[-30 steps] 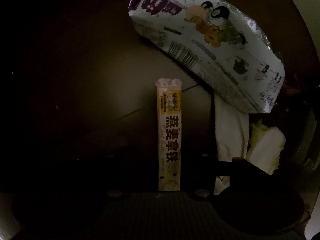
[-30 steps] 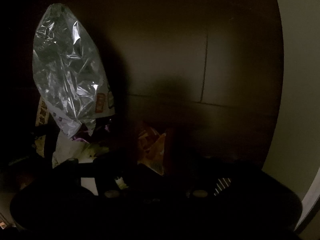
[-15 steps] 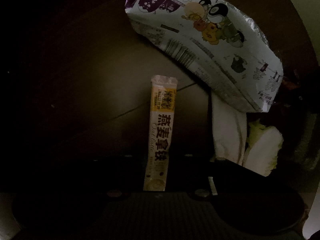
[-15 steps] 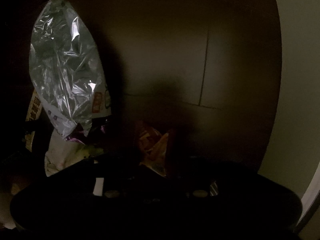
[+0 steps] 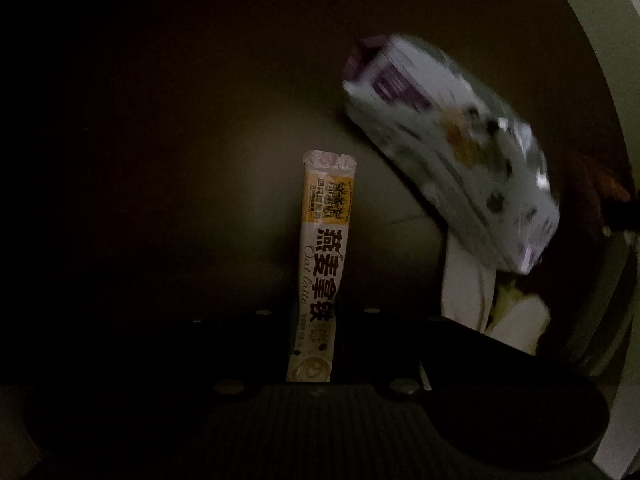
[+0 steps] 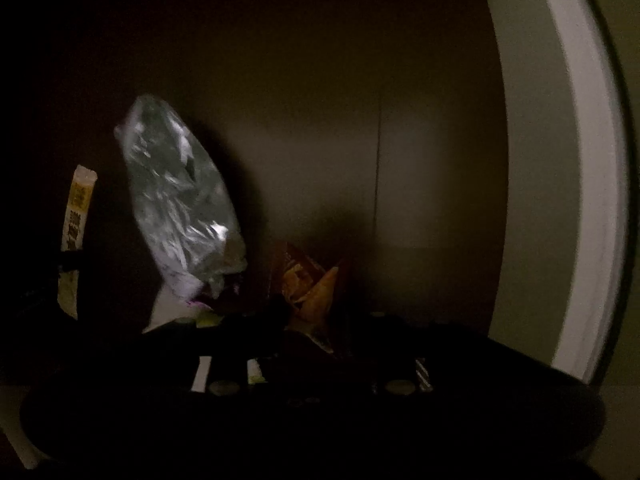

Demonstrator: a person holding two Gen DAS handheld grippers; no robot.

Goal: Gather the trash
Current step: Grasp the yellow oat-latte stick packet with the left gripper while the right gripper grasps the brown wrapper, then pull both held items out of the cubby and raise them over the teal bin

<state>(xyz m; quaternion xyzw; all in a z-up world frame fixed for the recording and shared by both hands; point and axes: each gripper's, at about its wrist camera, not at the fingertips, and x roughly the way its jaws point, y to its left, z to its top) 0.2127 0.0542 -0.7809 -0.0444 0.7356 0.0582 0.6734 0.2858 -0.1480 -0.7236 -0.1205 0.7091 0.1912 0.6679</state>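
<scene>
Right, my left gripper (image 5: 310, 344) has its jaws closed on the oat latte sachet (image 5: 322, 264), which stands straight up out of them, long axis running away from the camera and lower end pinched. My right gripper (image 6: 308, 332) looks loaded too: the orange snack wrapper (image 6: 306, 286) sits right at its jaws, and the silver snack bag (image 6: 182, 208) rises beside it, but it is too dark there for me to tell how the jaws stand or what exactly they grip. From the left view that bag (image 5: 452, 148) hangs up and to the right of the sachet, blurred, with white paper (image 5: 466, 284) below it. I see no bin, only dark floor (image 6: 320, 120), so I judge both loads are in transit.
</scene>
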